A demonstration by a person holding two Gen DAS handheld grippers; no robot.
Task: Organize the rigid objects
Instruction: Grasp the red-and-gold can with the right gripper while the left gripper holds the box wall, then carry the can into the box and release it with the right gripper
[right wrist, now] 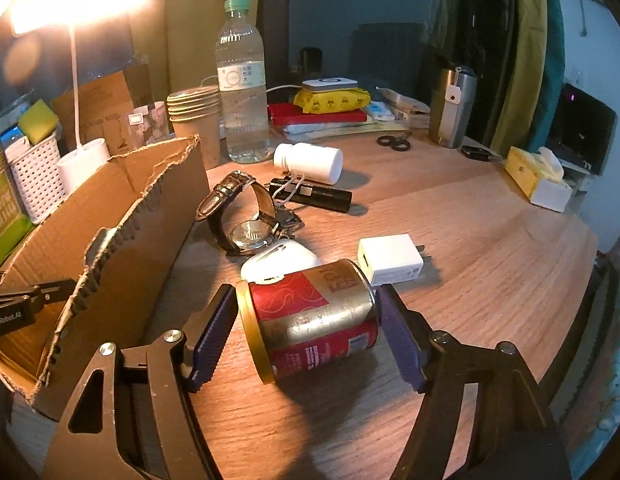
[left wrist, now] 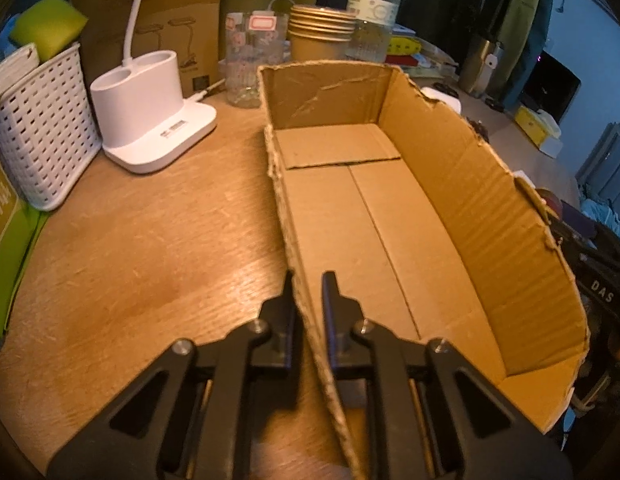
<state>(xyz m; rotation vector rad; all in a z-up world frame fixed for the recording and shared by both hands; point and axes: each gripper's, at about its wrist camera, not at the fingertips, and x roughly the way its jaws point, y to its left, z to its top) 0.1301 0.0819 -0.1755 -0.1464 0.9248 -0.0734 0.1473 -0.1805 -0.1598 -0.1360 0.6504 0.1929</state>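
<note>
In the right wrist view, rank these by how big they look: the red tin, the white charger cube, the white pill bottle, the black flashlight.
1. Red tin, though it lies nearest the camera.
2. Black flashlight and white pill bottle: too close to rank, one longer, one fatter.
3. White charger cube, also close to those two and nearer the camera.

Cardboard box (left wrist: 390,216) is sitting open-topped on the wooden desk, empty inside, bottom flaps closed w/ a seam down the middle, top edges torn & ragged. Red-and-silver tin can (right wrist: 310,316) w/ gold rim is lying on its side just right of the box, rim end facing the box. White rounded case (right wrist: 279,260) is lying just behind the can, white USB charger cube (right wrist: 390,260) beside it. Wristwatch (right wrist: 241,216) is lying on its edge further back, strap looped. Black flashlight (right wrist: 314,196) & white pill bottle (right wrist: 310,162) are both lying on their sides behind that.
</note>
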